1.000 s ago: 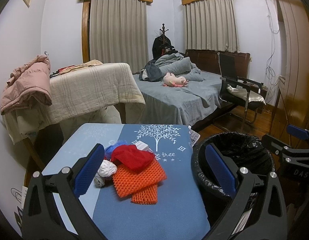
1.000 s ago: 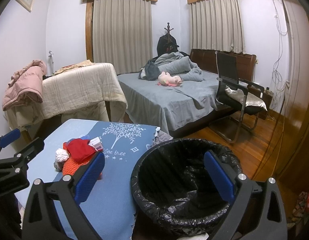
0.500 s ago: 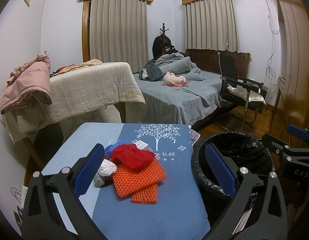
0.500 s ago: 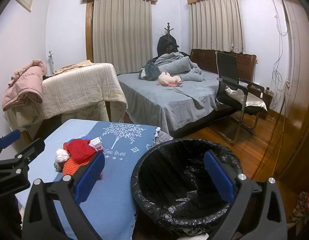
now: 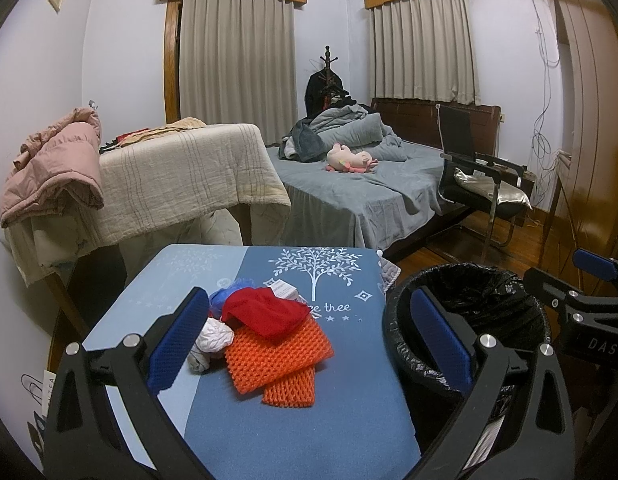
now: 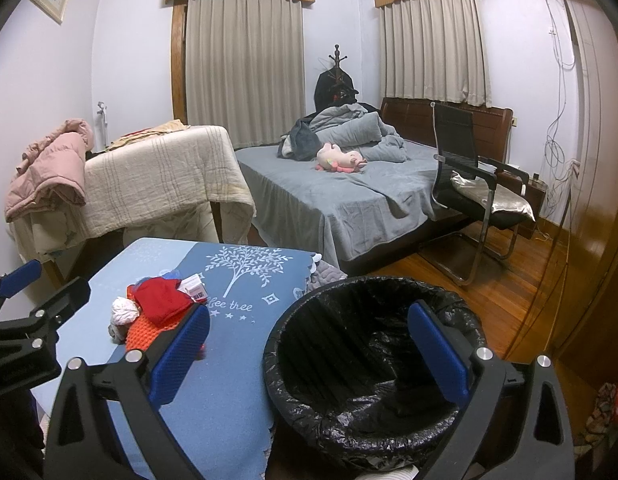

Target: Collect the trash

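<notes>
A heap of trash lies on the blue table (image 5: pixel 293 432): orange foam netting (image 5: pixel 277 354), a red piece (image 5: pixel 265 314), a crumpled white wad (image 5: pixel 213 336), a blue bit (image 5: pixel 219 298) and a small box (image 5: pixel 284 290). My left gripper (image 5: pixel 309 342) hovers open above and in front of the heap, holding nothing. A bin with a black liner (image 6: pixel 373 364) stands right of the table. My right gripper (image 6: pixel 309 356) is open and empty over the bin's near left rim. The same heap (image 6: pixel 157 312) shows left in the right wrist view.
A cloth-draped table (image 5: pixel 189 176) with a pink jacket (image 5: pixel 53 164) stands behind on the left. Further back are a grey bed (image 5: pixel 361 188) with a plush toy and a black chair (image 5: pixel 481 184) on wooden floor.
</notes>
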